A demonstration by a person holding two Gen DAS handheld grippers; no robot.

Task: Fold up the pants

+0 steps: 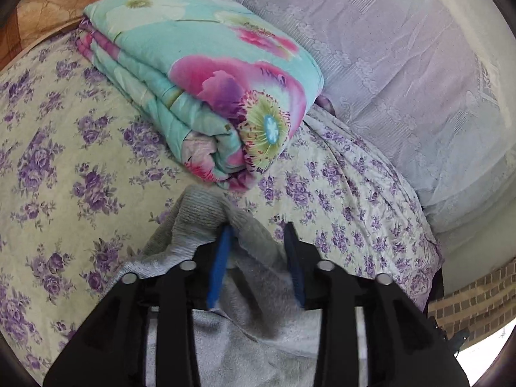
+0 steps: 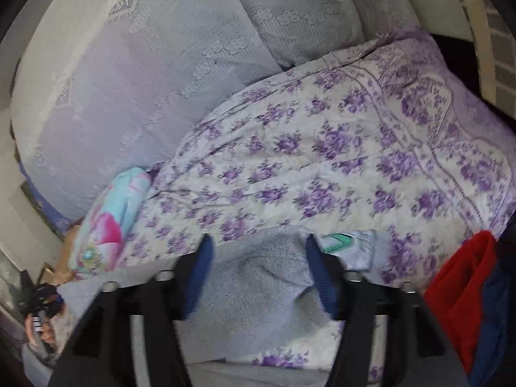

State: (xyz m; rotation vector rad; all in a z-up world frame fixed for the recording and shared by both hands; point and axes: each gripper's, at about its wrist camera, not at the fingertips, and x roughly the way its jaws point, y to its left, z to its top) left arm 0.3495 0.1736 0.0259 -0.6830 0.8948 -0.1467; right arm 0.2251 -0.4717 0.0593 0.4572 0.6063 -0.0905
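The gray pants (image 1: 232,332) lie on the bed (image 1: 80,174), right under both grippers. The left gripper (image 1: 258,235) has its blue fingers (image 1: 221,271) apart, and a bump of the ribbed gray edge sits up between them, touching one finger but not squeezed. The right gripper (image 2: 258,251) also has its fingers (image 2: 198,274) apart, with soft gray cloth bunched in the gap and not held tight. A white label (image 2: 348,245) shows just beside the right fingers. What could go wrong? The bump under the left gripper might flop back down, because nothing is holding it, and then the fold would come undone. The cloth is thick and fuzzy, so it could catch on a finger and get dragged when the gripper goes away. The right view is blurry, so I cannot tell if that side lies flat. The bed has a cover with purple flowers, and it is wrinkly and soft, so the pants may slide or sink. A folded quilt (image 1: 206,77) with big pink flowers sits near the pants, and a pale lacy pillow (image 1: 387,64) lies behind it. Red and blue clothes (image 2: 464,293) wait at the bed's edge. A brick wall (image 1: 477,300) shows past the bed.
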